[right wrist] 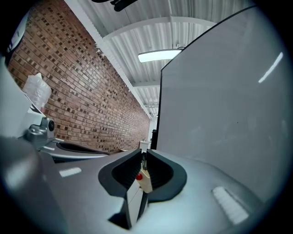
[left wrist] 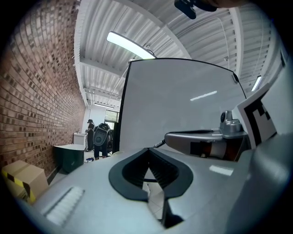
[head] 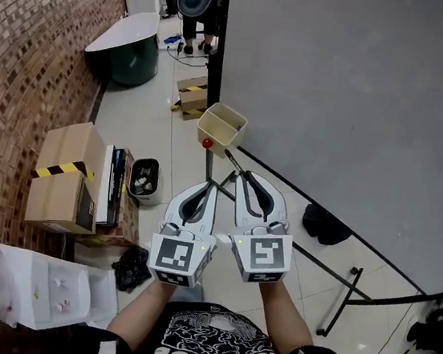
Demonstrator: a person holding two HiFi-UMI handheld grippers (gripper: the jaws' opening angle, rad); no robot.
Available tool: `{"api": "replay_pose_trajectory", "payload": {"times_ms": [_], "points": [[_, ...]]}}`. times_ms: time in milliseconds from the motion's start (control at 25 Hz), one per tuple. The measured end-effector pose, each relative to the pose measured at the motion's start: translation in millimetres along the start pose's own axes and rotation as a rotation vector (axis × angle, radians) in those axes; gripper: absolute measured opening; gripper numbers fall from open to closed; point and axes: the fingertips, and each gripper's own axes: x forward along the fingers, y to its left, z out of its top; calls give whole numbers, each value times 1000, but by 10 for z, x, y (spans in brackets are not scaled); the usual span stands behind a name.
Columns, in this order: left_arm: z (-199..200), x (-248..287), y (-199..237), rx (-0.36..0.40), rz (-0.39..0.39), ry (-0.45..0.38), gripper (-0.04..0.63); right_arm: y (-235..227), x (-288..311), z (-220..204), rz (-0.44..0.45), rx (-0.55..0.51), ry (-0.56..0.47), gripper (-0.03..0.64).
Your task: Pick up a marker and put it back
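left gripper (left wrist: 148, 151): fingers (left wrist: 132, 167) touching at the tips, holding nothing
right gripper (right wrist: 143, 157): fingers (right wrist: 160, 171) sitting a thin slit apart, empty, aiming at the box
marker (head: 207, 142): red tip showing at the left edge of the beige box (head: 221, 128), which is hanging at the whiteboard (head: 360, 109) bottom corner; well apart from both grippers
step: likely lining up for the pick
risk: going in with the slit this narrow, the fingers could be bumping the marker off the box edge to the floor, or clipping the box rim
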Motion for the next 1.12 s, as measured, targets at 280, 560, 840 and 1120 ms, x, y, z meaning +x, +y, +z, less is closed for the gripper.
{"api": "replay_pose_trajectory", "payload": {"times_ms": [280,560,840,1120], "points": [[-5,203,136,-6,-27,15,5,-76,307,-94,-15,-23,26,32],[-59,391,267,-8,-43,33,5,-173,638,-305,-23,-30,85,32],[-103,505,471,-24,-37,44,6,-181,939,-535,-21,-42,147,32],[-120,631,605,-31,-47,53,5,-198,1182,-743,-16,-53,204,32]]}}
